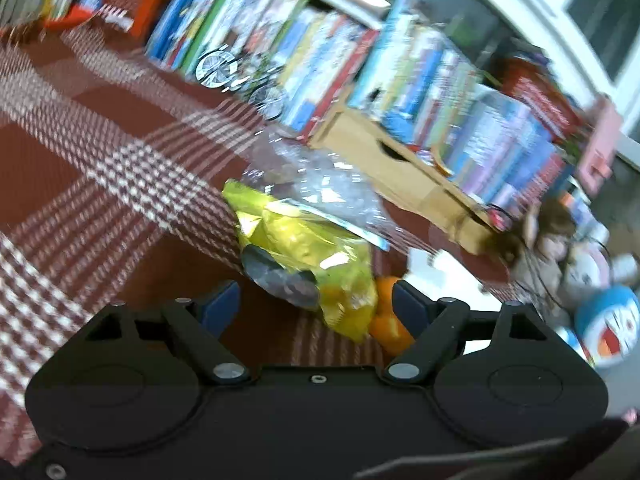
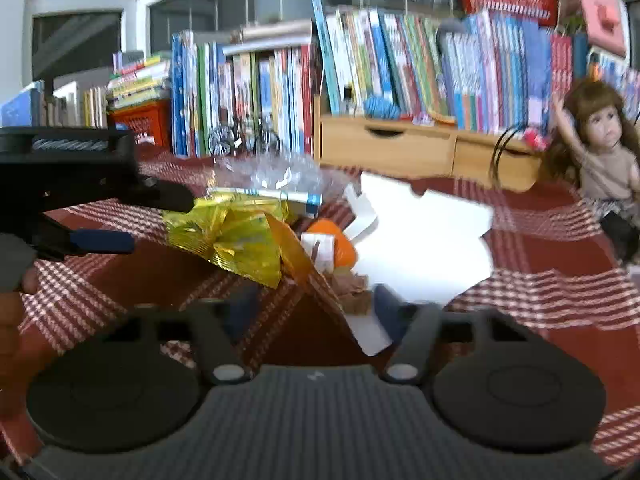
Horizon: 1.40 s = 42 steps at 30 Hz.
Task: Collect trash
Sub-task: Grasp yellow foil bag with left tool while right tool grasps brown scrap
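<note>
A heap of trash lies on the red checked cloth [image 1: 120, 168]. It holds a crumpled yellow foil wrapper [image 1: 304, 248] [image 2: 232, 236], clear plastic [image 1: 324, 176] [image 2: 272, 174], orange peel [image 1: 390, 320] [image 2: 340, 240], white paper [image 2: 424, 240] and an amber wrapper [image 2: 300, 268]. My left gripper [image 1: 316, 306] is open, and the yellow wrapper's near end and the peel sit between its blue pads. It also enters the right wrist view from the left, as the left gripper [image 2: 160, 222] at the wrapper's left end. My right gripper [image 2: 314, 312] is open, with the amber wrapper between its fingers.
A row of upright books [image 2: 360, 72] and a wooden drawer box [image 2: 420, 152] line the back. A small metal bicycle [image 2: 244, 140] stands by the books. A doll [image 2: 600, 148] sits at the right and a blue cartoon toy [image 1: 608, 324] lies near it. A red basket [image 2: 140, 120] stands back left.
</note>
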Each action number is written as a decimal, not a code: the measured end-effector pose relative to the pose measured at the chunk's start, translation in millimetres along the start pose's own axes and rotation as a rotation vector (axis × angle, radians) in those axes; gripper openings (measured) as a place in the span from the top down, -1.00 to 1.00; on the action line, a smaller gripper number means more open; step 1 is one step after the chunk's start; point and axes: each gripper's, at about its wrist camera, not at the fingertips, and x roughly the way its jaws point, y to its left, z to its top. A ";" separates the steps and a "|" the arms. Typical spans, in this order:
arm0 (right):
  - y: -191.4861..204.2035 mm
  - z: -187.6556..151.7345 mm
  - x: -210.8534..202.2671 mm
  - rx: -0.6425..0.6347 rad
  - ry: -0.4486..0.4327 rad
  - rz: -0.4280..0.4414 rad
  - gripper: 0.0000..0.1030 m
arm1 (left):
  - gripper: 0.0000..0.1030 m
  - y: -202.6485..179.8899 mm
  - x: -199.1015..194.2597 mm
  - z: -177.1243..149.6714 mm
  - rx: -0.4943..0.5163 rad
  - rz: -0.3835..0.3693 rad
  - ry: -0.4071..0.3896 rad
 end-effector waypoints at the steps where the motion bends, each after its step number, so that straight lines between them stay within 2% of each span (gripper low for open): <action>1: 0.5 -0.2 3.3 0.015 0.017 0.004 0.39 | -0.33 0.6 7.1 0.6 -0.013 0.013 0.009; 2: 0.3 -1.2 3.0 0.023 0.024 0.010 0.53 | -0.19 1.7 15.4 0.5 -0.023 0.027 0.021; 3: 1.0 -2.9 0.9 0.020 0.024 0.016 0.67 | 0.12 2.7 20.8 0.1 -0.029 0.036 0.032; 5: 3.5 -7.7 -8.4 -0.009 0.013 0.025 0.74 | 0.22 4.5 24.8 -3.5 -0.028 0.031 0.033; 7: 5.2 -13.2 -22.0 -0.039 0.005 0.031 0.78 | 0.39 0.1 16.6 -9.2 0.031 0.018 0.005; 11: 9.4 -23.1 -53.0 -0.112 0.004 0.087 0.73 | 0.49 -5.7 -3.9 -19.7 0.119 -0.009 -0.014; 12: 10.7 -24.6 -60.1 -0.127 -0.001 0.105 0.45 | 0.50 -4.8 -9.1 -22.1 0.127 -0.015 -0.015; 13: 10.8 -25.3 -67.3 -0.133 -0.015 0.113 0.31 | 0.52 -3.1 -13.7 -23.9 0.135 -0.015 -0.013; 15: 7.8 -20.7 -78.0 -0.118 -0.060 0.107 0.19 | 0.54 0.4 -21.0 -25.8 0.142 -0.006 -0.011; 19: -9.3 -3.0 -75.6 -0.044 -0.151 -0.009 -0.09 | 0.56 9.6 -43.3 -32.9 0.167 -0.024 0.011; 22: -22.7 6.8 -46.7 -0.011 -0.115 -0.069 -0.10 | 0.58 17.2 -60.6 -38.2 0.191 -0.059 0.057; 23: -25.2 8.7 -35.3 -0.006 -0.092 -0.074 -0.10 | 0.52 19.2 -64.7 -39.8 0.193 -0.059 0.063; 24: -26.8 9.9 -25.7 0.003 -0.073 -0.073 -0.11 | 0.26 21.6 -69.6 -41.4 0.199 -0.054 0.059; 26: -28.5 11.6 -6.5 0.031 -0.038 -0.063 -0.13 | -0.12 24.2 -79.1 -44.0 0.223 -0.037 0.020; 29: -25.5 9.3 9.1 0.052 -0.011 -0.030 -0.23 | -0.37 23.7 -88.2 -44.0 0.267 -0.020 -0.060; 30: -25.4 7.5 13.5 0.056 -0.002 -0.021 -0.26 | -0.58 23.4 -87.9 -42.2 0.268 -0.022 -0.074; 33: -20.2 2.8 23.2 0.056 0.032 0.002 -0.27 | -0.68 29.1 -77.3 -32.3 0.193 -0.036 -0.096; 35: -16.7 -2.2 27.3 0.047 0.047 0.012 -0.27 | -0.70 35.8 -59.2 -24.8 0.101 -0.041 -0.059; 36: -15.1 -3.7 28.4 0.043 0.046 0.011 -0.20 | -0.69 38.9 -50.9 -22.4 0.059 -0.037 -0.041; 37: -14.0 -4.8 28.1 0.040 0.044 0.016 0.08 | -0.59 43.3 -40.2 -20.6 0.003 -0.031 -0.017; 38: -13.9 -4.6 27.6 0.044 0.041 0.023 0.21 | -0.51 46.4 -31.4 -19.2 -0.030 -0.029 0.004; 39: -14.2 -4.6 26.4 0.052 0.043 0.029 0.51 | -0.30 50.0 -24.0 -19.5 -0.070 -0.046 0.023; 40: -14.0 -5.5 25.7 0.059 0.046 0.033 0.54 | -0.07 52.5 -22.2 -20.7 -0.089 -0.080 0.005; 41: -13.2 -6.8 23.7 0.059 0.038 0.036 0.55 | 0.04 50.5 -24.3 -21.5 -0.077 -0.101 -0.014; 42: -12.1 -7.7 21.1 0.055 0.027 0.033 0.61 | 0.34 46.0 -26.2 -22.5 -0.041 -0.094 -0.022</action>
